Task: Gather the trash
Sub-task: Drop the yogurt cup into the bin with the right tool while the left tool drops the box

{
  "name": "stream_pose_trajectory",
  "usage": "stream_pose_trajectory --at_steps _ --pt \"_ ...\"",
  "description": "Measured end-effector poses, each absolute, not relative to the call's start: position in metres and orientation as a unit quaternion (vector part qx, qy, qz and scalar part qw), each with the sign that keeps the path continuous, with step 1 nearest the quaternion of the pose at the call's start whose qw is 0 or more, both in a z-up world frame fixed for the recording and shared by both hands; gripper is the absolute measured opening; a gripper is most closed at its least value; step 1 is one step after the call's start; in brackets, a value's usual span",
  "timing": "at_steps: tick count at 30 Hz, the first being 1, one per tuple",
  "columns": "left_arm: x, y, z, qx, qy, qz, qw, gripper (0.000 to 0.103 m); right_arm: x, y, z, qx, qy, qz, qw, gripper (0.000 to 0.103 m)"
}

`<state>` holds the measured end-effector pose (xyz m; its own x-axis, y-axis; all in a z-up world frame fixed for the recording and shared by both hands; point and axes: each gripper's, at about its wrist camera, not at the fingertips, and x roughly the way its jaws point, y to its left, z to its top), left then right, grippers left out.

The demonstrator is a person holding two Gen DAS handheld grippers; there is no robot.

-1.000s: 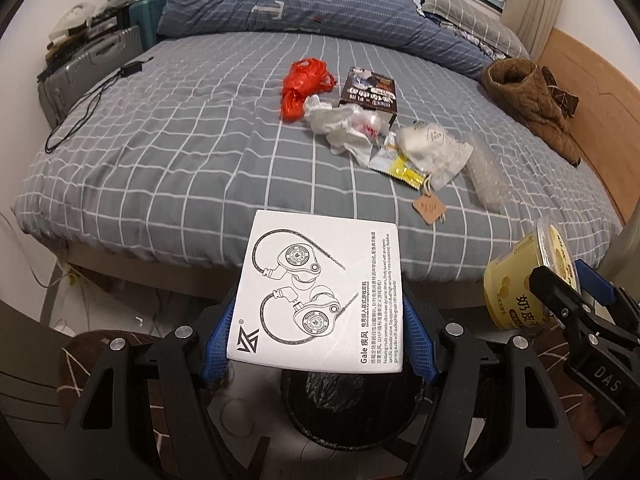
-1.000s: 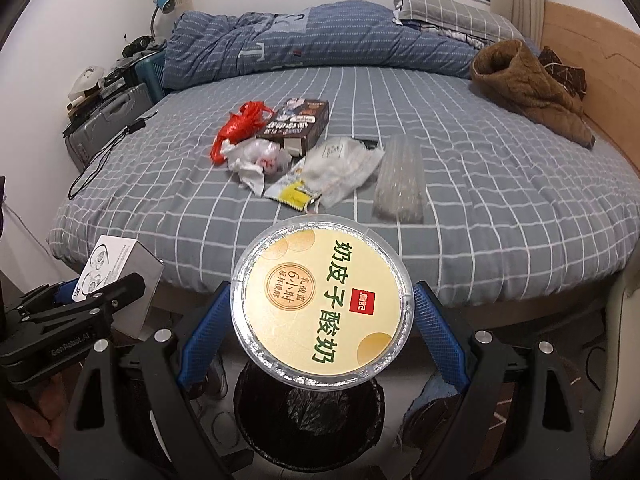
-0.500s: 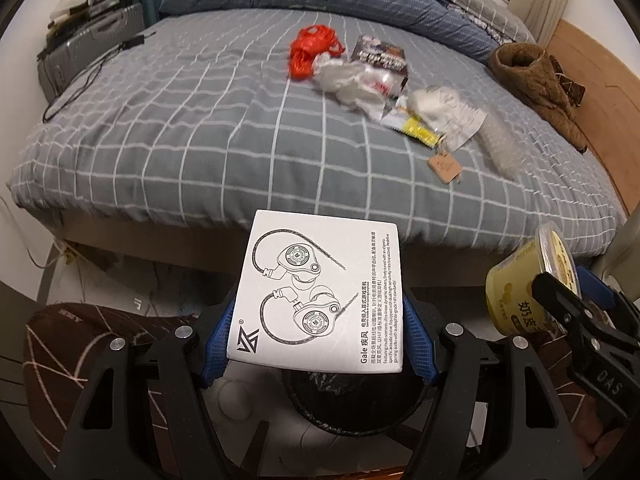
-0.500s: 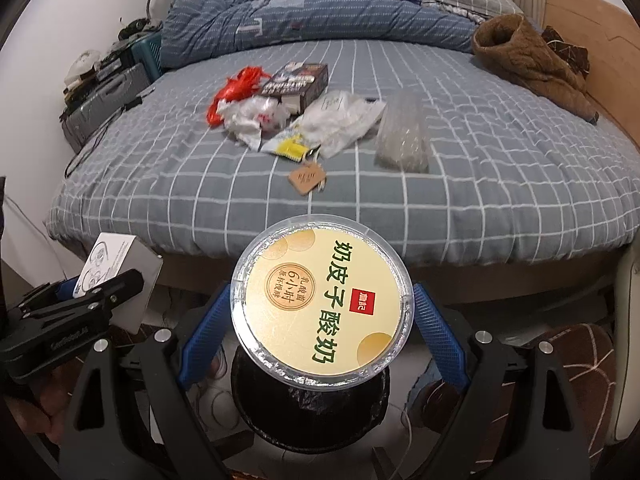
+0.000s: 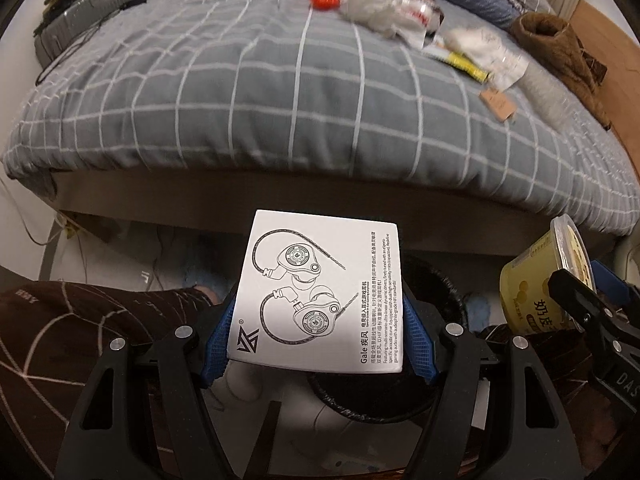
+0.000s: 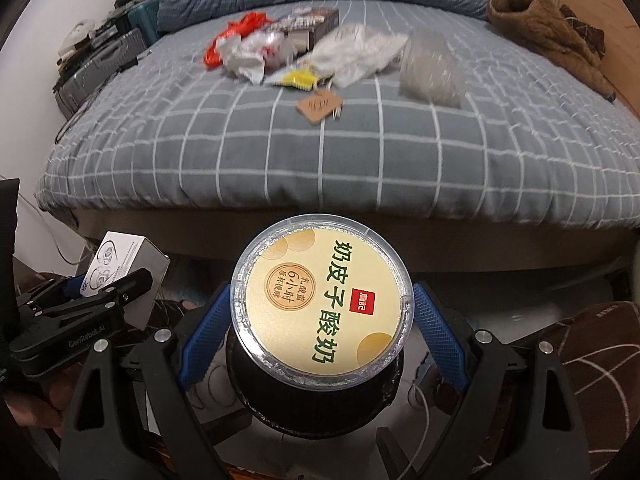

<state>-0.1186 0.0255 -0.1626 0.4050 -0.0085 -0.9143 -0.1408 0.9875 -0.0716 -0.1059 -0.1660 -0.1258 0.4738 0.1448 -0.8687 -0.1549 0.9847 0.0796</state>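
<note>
My left gripper (image 5: pixel 318 330) is shut on a white earphone box (image 5: pixel 320 292) and holds it above a black-lined trash bin (image 5: pixel 440 304) on the floor. My right gripper (image 6: pixel 320 320) is shut on a yellow yogurt cup (image 6: pixel 322 304) with a clear lid, directly over the same bin (image 6: pixel 316 404). The cup also shows in the left wrist view (image 5: pixel 540 284), and the box in the right wrist view (image 6: pixel 124 264). More trash lies on the bed: a red bag (image 6: pixel 236 36), crumpled white plastic (image 6: pixel 248 56), a yellow wrapper (image 6: pixel 298 78), a brown tag (image 6: pixel 320 104).
A grey checked bed (image 6: pixel 360 152) fills the view ahead, its edge just beyond the bin. A dark box (image 6: pixel 316 26), a clear bubble bag (image 6: pixel 430 70) and a brown coat (image 6: pixel 548 36) lie on it. Suitcases (image 6: pixel 100 64) stand at the left. A patterned-trousered leg (image 5: pixel 80 328) is at the lower left.
Both grippers have lowered and tilted down toward the bin, with the box and the cup still held. The bed has moved up in both views.
</note>
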Motion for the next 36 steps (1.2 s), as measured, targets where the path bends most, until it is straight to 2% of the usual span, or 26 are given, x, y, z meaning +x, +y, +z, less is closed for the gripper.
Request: stream_pose_trajectory --at_steps 12,21,27,28,29,36 --pt "-0.113 0.041 -0.216 -0.060 0.587 0.049 0.806 0.069 -0.095 -0.154 -0.181 -0.015 0.558 0.091 0.825 0.085" --pt "-0.112 0.054 -0.234 -0.098 0.608 0.050 0.787 0.069 -0.088 -0.142 -0.227 -0.008 0.612 0.107 0.783 0.085" --pt "-0.110 0.056 -0.241 -0.108 0.610 0.057 0.783 0.069 -0.084 -0.134 -0.239 -0.023 0.625 0.104 0.773 0.087" --pt "-0.109 0.054 -0.241 -0.105 0.609 0.058 0.784 0.069 -0.083 -0.134 -0.239 -0.025 0.625 0.100 0.774 0.093" --pt "-0.108 0.052 -0.241 -0.102 0.609 0.057 0.785 0.069 -0.082 -0.137 -0.239 -0.025 0.622 0.093 0.777 0.096" --pt "-0.098 0.023 -0.232 -0.078 0.604 0.038 0.792 0.069 -0.082 -0.172 -0.224 -0.033 0.599 0.044 0.799 0.096"
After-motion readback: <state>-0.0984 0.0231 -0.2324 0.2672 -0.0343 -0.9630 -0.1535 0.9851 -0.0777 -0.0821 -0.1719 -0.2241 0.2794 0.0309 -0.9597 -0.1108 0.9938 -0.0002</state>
